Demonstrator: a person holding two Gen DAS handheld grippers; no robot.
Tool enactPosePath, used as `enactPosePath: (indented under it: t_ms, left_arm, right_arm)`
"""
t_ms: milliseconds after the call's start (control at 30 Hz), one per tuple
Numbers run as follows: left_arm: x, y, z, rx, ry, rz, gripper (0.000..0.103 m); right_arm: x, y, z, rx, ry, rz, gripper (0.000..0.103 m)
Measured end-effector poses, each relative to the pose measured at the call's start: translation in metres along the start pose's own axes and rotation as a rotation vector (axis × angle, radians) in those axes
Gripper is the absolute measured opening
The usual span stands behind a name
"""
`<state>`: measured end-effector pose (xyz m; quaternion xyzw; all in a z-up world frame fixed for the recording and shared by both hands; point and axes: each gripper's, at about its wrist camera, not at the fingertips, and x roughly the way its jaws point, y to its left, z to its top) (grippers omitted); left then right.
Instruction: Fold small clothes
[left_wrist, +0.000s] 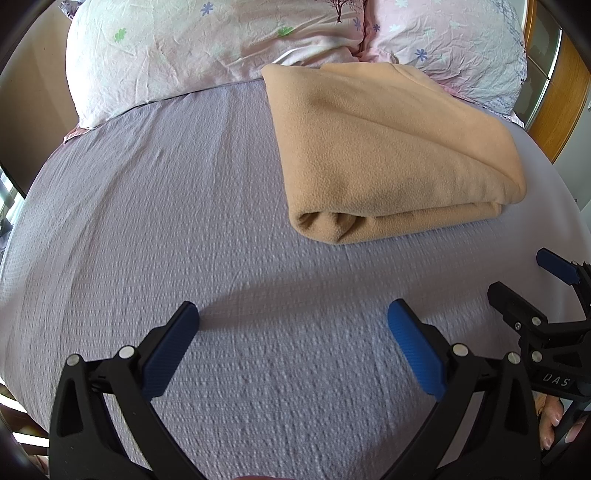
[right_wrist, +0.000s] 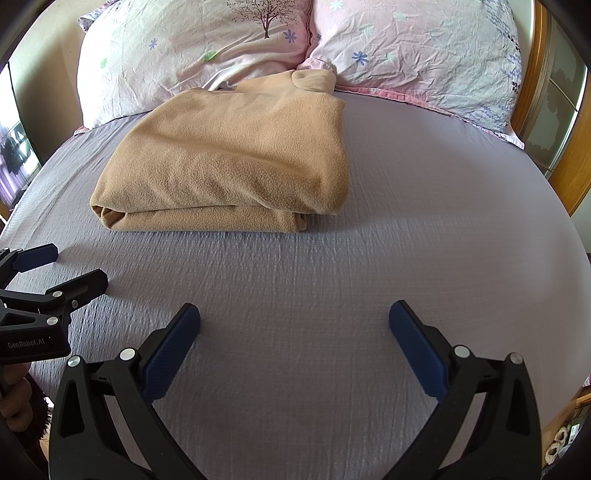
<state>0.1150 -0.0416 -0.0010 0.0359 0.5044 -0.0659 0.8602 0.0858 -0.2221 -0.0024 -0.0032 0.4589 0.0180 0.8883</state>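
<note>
A tan fleece garment lies folded into a thick rectangle on the lilac bed sheet, near the pillows. It also shows in the right wrist view, with its collar end toward the pillows. My left gripper is open and empty, hovering over bare sheet in front of the garment. My right gripper is open and empty too, over bare sheet in front and to the right of the garment. Each gripper shows at the edge of the other's view: the right gripper and the left gripper.
Two pink flowered pillows lie along the head of the bed, touching the garment's far end. A wooden headboard or frame stands at the right. The sheet stretches right of the garment.
</note>
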Motion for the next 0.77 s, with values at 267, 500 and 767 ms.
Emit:
enactPosePath:
  t_ms: [267, 500, 767]
  left_arm:
    - [0.0006, -0.0003, 0.0004, 0.0, 0.003, 0.001, 0.101]
    - [0.0013, -0.0001, -0.0006, 0.001, 0.001, 0.001, 0.101]
    - [0.0012, -0.0001, -0.0007, 0.001, 0.002, 0.0, 0.101]
  right_arm:
    - [-0.0006, 0.0006, -0.0015, 0.001, 0.0, -0.001, 0.102]
    - [-0.0006, 0.0006, -0.0015, 0.001, -0.001, 0.0, 0.102]
    - [-0.0004, 0.0008, -0.002, 0.002, -0.002, -0.001, 0.102]
